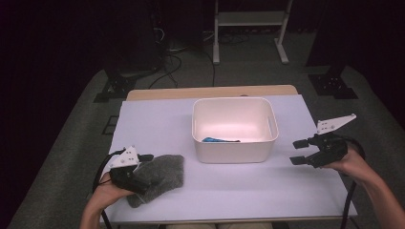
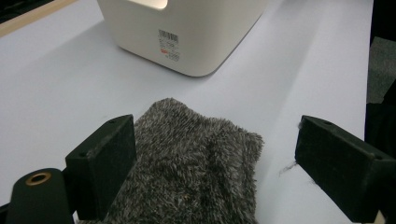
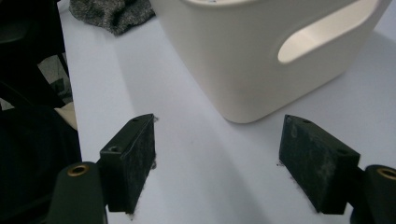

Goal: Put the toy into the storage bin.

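Note:
A fuzzy grey cloth (image 1: 160, 177) lies on the white table near its front left. My left gripper (image 1: 138, 164) is open over the cloth's near end; in the left gripper view the grey cloth (image 2: 196, 163) sits between the two black jaws, which stand wide apart and do not pinch it. A white plastic bin (image 1: 235, 129) stands at the table's middle, with something blue (image 1: 217, 140) lying inside it. My right gripper (image 1: 300, 151) is open, low over the table to the right of the bin, with nothing between its jaws. The white bin (image 3: 261, 51) stands just beyond them.
The table (image 1: 157, 124) has a wooden strip (image 1: 210, 91) along its far edge. Behind it on the dark floor are cables (image 1: 169, 57) and a white metal stand (image 1: 248, 28). The bin's side carries a barcode label (image 2: 169, 46).

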Demonstrator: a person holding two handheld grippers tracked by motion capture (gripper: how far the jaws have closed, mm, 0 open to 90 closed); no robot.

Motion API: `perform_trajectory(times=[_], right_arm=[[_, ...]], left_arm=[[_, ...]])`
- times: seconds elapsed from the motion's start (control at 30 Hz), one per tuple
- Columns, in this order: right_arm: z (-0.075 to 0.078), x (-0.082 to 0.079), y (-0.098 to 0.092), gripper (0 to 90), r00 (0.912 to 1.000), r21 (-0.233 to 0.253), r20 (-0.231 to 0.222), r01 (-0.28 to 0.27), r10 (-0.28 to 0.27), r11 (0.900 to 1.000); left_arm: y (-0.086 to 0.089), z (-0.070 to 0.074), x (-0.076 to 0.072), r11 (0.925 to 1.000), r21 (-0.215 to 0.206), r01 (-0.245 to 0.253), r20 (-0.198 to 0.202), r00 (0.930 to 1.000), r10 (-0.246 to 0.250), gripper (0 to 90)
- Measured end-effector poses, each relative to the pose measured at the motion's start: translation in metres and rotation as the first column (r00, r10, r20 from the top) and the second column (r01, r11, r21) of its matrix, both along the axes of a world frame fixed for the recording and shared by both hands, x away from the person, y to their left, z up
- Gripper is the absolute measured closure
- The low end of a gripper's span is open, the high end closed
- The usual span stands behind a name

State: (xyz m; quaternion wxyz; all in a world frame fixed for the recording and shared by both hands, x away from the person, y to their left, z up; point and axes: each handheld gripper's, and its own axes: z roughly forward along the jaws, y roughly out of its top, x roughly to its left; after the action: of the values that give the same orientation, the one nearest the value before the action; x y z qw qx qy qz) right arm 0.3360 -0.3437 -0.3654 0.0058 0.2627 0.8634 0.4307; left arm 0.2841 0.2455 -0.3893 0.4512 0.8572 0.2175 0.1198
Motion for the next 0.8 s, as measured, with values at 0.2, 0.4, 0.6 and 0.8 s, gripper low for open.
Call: perform_trajectory(times=[0.2,0.4,0.6,0.8], right_arm=[[-0.015,-0.004,-0.007,25.6,0.9996,0.012,-0.020,0.022,-0.021,1.000],[-0.025,-0.007,-0.012,25.2,0.9988,0.015,-0.033,0.037,-0.036,0.999],[-0.034,-0.011,-0.016,24.5,0.9978,0.023,-0.039,0.055,-0.054,0.998],[-0.044,-0.016,-0.020,23.9,0.9967,0.021,-0.045,0.069,-0.068,0.997]], left_arm=[[0.000,-0.001,0.000,1.0000,0.002,-0.002,0.001,1.0000,0.002,12.2],[0.000,-0.001,0.000,1.0000,-0.003,-0.005,0.002,1.0000,0.005,12.2],[0.001,-0.002,0.000,1.0000,-0.007,-0.007,0.000,1.0000,0.007,12.2],[0.001,-0.002,0.000,0.9999,-0.006,-0.010,0.002,0.9999,0.010,12.1]])
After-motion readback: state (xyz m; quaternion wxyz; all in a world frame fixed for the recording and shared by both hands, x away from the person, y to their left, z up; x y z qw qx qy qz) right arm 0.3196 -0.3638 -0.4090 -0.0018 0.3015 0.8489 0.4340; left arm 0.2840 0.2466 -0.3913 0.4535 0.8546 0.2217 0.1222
